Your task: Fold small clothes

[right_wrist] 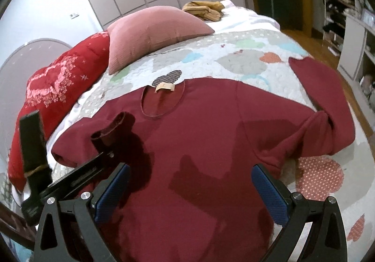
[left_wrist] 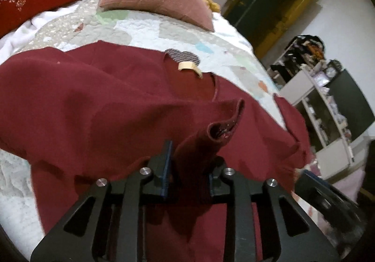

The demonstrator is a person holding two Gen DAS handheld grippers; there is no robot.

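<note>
- A red comforter with a pale flower print is bunched along the bed's left edge, toward the head end.
- The left claw reaches in from the left over that side of the bed. The cuff of the left sleeve sits between its blue pads. The sleeve runs through the gap, but whether the pads press on it I cannot tell.
- A pink pillow lies at the head of the bed, just right of the comforter.
- The dark red sweater lies spread face up on the patchwork quilt, filling the middle of the bed. Its neckline points toward the pillow, and a tan label shows inside the collar.
- The right claw hovers over the sweater's lower body with its blue pads spread wide and nothing between them.
- The right sleeve is bent back near the bed's right edge, its cuff pointing toward the head end.
- A folded tan cloth sits at the far right corner of the bed.
</note>
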